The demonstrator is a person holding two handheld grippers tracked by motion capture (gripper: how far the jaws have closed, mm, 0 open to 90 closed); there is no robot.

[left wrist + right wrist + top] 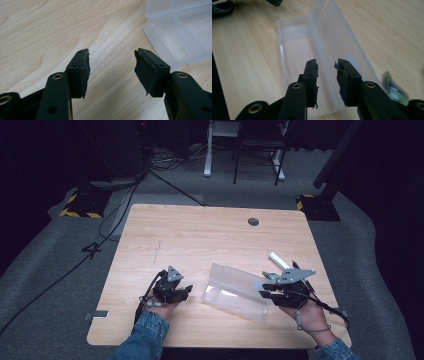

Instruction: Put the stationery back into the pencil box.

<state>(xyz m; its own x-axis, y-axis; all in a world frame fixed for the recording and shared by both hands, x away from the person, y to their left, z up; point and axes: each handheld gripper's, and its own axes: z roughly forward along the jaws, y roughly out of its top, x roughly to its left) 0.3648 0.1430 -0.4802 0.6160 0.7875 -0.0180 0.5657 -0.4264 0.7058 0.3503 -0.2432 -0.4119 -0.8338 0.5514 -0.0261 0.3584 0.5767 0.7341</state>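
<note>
Clear plastic box [235, 292] lies open on the bench [200, 240], low and right of centre in the high view.
Its lid [342, 42] stands up from the hinge, and the tray [297, 57] looks empty. The right claw [326, 75] hangs over the tray, jaws a narrow gap apart with nothing between them. The left claw [111, 67], lower left, gapes over bare wood just beside the box corner, gripping nothing. A white stick [279, 260] and a small green item [395, 88] lie near the right hand. Filling seems to be the step in hand; the next move likely calls for a grasp on one of these.
</note>
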